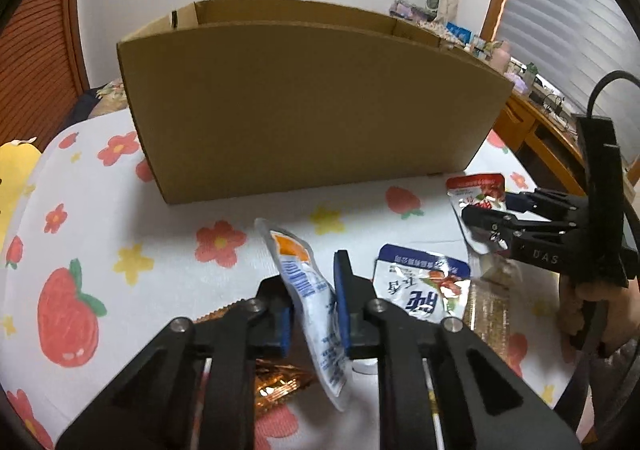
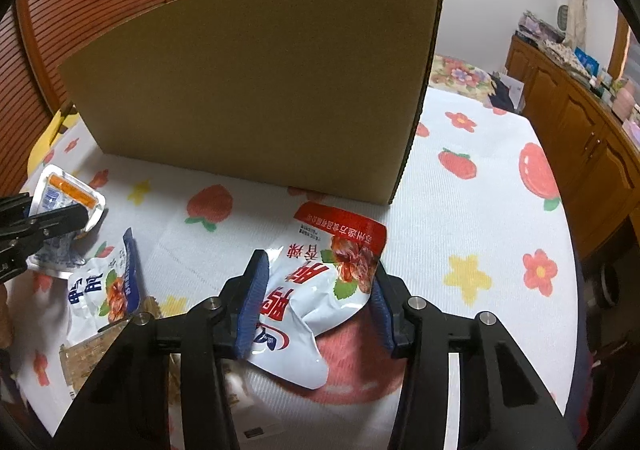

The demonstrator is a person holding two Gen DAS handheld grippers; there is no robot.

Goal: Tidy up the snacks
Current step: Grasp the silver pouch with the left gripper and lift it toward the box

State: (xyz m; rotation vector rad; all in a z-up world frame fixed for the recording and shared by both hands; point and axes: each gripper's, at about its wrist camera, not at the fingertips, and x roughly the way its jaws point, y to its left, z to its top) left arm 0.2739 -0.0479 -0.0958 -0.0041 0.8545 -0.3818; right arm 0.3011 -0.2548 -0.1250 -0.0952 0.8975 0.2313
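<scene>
My left gripper point(image 1: 316, 290) is shut on a white pouch with an orange top point(image 1: 308, 290), which stands on edge between the blue pads; in the right wrist view the same pouch point(image 2: 64, 189) shows at the far left in that gripper point(image 2: 52, 226). My right gripper point(image 2: 318, 290) is shut on a crumpled white pouch with a red top point(image 2: 332, 250), its pads pressing both sides. From the left wrist view, that gripper point(image 1: 486, 209) and red-topped pouch point(image 1: 476, 189) sit at the right. A tall cardboard box point(image 1: 304, 101) point(image 2: 256, 89) stands just behind both, open at the top.
A blue-topped pouch point(image 1: 420, 286) point(image 2: 104, 290) lies between the grippers, beside a golden packet point(image 1: 488, 306). A shiny orange wrapper point(image 1: 280, 386) lies under my left gripper. The flower-and-strawberry cloth point(image 1: 120, 234) covers the surface. Wooden cabinets point(image 2: 580, 137) stand at the right. A hand point(image 1: 600, 310) holds the right gripper.
</scene>
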